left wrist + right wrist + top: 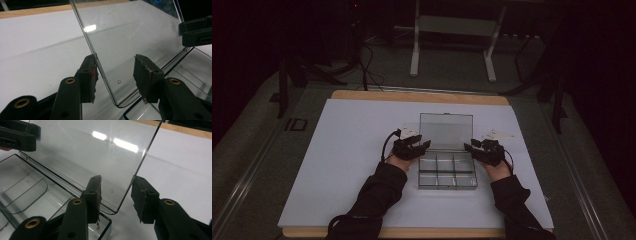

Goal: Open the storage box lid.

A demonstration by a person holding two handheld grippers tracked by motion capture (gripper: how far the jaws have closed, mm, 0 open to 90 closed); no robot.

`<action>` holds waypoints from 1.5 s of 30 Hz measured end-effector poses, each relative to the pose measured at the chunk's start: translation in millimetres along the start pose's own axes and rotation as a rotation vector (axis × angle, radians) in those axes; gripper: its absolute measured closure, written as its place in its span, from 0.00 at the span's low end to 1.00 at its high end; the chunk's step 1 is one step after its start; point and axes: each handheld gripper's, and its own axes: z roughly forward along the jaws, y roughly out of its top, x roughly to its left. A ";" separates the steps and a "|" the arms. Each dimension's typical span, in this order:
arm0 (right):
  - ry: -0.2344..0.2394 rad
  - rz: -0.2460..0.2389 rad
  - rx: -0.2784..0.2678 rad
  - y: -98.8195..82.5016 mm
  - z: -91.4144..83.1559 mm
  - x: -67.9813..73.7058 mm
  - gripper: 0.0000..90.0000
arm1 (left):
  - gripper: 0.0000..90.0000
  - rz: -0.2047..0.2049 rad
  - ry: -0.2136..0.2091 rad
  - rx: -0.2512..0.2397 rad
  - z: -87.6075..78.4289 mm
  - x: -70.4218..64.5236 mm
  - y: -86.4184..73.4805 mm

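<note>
Standing open, clear compartment box point(447, 172) holds nothing.

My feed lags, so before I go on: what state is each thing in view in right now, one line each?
Clear plastic compartment box: open, compartments look empty.
Clear hinged lid: raised, standing roughly upright at the box's far side.
Left gripper: open, jaws straddle the lid's left edge; one pad at the edge, the other apart.
Right gripper: open, jaws straddle the lid's right edge without pressing.
White sheet on the wooden table: flat, box resting on it.
</note>
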 end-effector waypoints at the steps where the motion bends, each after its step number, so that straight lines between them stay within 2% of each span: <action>1: 0.000 0.003 0.006 -0.2 0.7 0.3 0.65 | 0.57 -0.010 -0.003 0.006 1.2 -0.1 -0.2; 2: 0.000 0.010 0.004 -0.5 1.0 -0.1 0.64 | 0.56 -0.025 -0.007 0.013 3.0 0.1 -0.5; 5: 0.004 0.029 0.005 -1.0 1.4 -0.9 0.64 | 0.56 -0.033 -0.009 0.016 3.4 0.4 -0.4; 7: -0.001 0.036 0.008 -0.7 1.6 -0.8 0.63 | 0.54 -0.033 -0.006 0.038 4.9 -0.3 0.3; 9: -0.022 0.026 0.015 -0.3 1.7 0.4 0.63 | 0.48 -0.045 0.011 0.053 6.3 -1.1 -0.1; 11: -0.027 0.018 0.017 -0.3 1.9 1.1 0.65 | 0.45 -0.062 0.009 0.061 7.1 0.4 -0.5; 12: -0.033 0.014 0.018 -0.3 2.5 2.5 0.65 | 0.45 -0.090 -0.009 0.059 7.9 3.2 -2.2; 16: -0.041 0.001 0.021 0.2 3.0 4.0 0.65 | 0.45 -0.117 -0.017 0.074 8.4 4.5 -1.3; 21: -0.043 0.002 0.020 -0.1 3.6 3.9 0.65 | 0.45 -0.123 -0.011 0.087 8.5 4.1 0.0; 23: -0.041 0.003 0.020 -0.2 3.6 3.9 0.65 | 0.42 -0.102 0.025 0.087 8.7 1.4 0.3; 24: -0.038 0.002 0.019 -0.3 3.9 3.9 0.65 | 0.42 -0.081 0.024 0.085 8.4 0.2 0.5; 26: -0.040 -0.003 0.026 -0.6 4.7 5.3 0.67 | 0.44 -0.067 0.028 0.086 8.7 -1.4 1.4; 32: -0.035 0.000 0.032 0.0 4.6 4.5 0.66 | 0.44 -0.046 0.020 0.079 8.8 -0.3 1.1; 38: -0.020 0.004 0.039 3.2 3.6 2.7 0.59 | 0.44 -0.028 0.013 0.053 4.8 -2.7 4.4; 40: -0.013 -0.002 0.038 4.9 3.0 2.7 0.57 | 0.44 -0.027 -0.011 0.034 1.5 -3.6 6.5; 42: -0.004 -0.010 0.042 6.9 2.5 3.8 0.52 | 0.40 -0.007 -0.027 0.027 -1.7 -5.6 8.6; 44: 0.004 -0.021 0.043 8.6 1.6 5.6 0.47 | 0.33 0.005 -0.056 0.031 -4.0 -7.7 10.4; 45: 0.004 -0.021 0.043 8.6 1.6 5.6 0.47 | 0.29 0.005 -0.056 0.031 -4.0 -7.7 10.4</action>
